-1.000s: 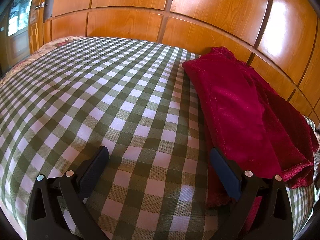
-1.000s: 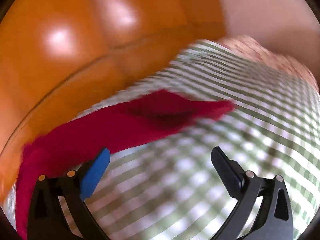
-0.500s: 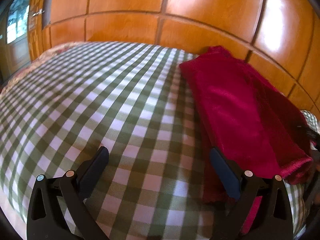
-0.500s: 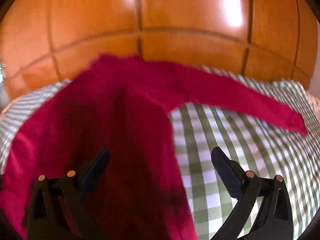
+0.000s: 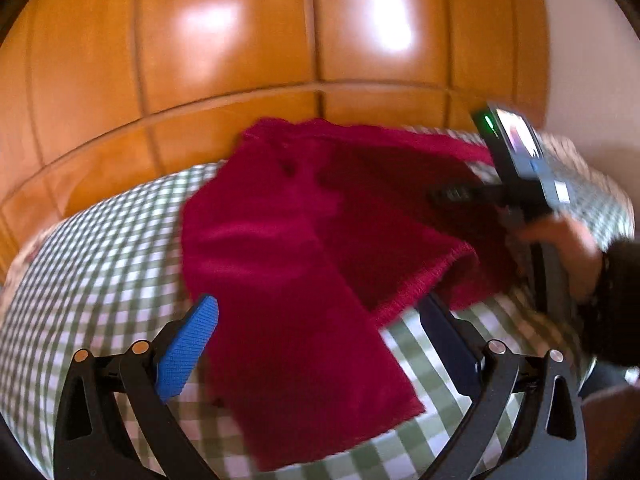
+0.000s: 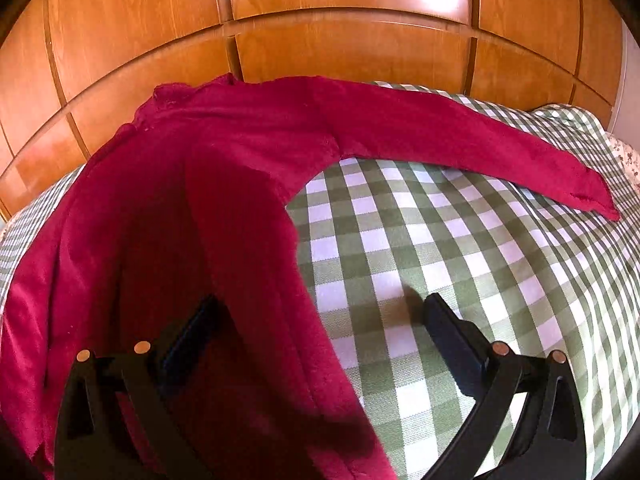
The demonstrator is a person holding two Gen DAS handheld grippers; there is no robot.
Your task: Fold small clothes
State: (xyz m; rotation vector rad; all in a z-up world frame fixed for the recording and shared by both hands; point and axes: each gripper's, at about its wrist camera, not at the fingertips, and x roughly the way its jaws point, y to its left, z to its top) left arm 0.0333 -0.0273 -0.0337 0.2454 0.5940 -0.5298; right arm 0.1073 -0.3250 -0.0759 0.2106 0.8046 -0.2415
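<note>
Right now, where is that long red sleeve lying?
In the right wrist view, the sleeve stretches out to the right from the red garment, flat on the checked bedcover, just before the wooden panelling.

No readable text, labels or numbers; right gripper's [image 5: 516, 168] screen blurred.

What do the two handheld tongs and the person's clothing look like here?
Both tongs, left tongs and right tongs, are black scissor-like frames with round metal rivets and ribbed blue pads. The right unit carries a lit screen and a green light. The sleeve is dark.
</note>
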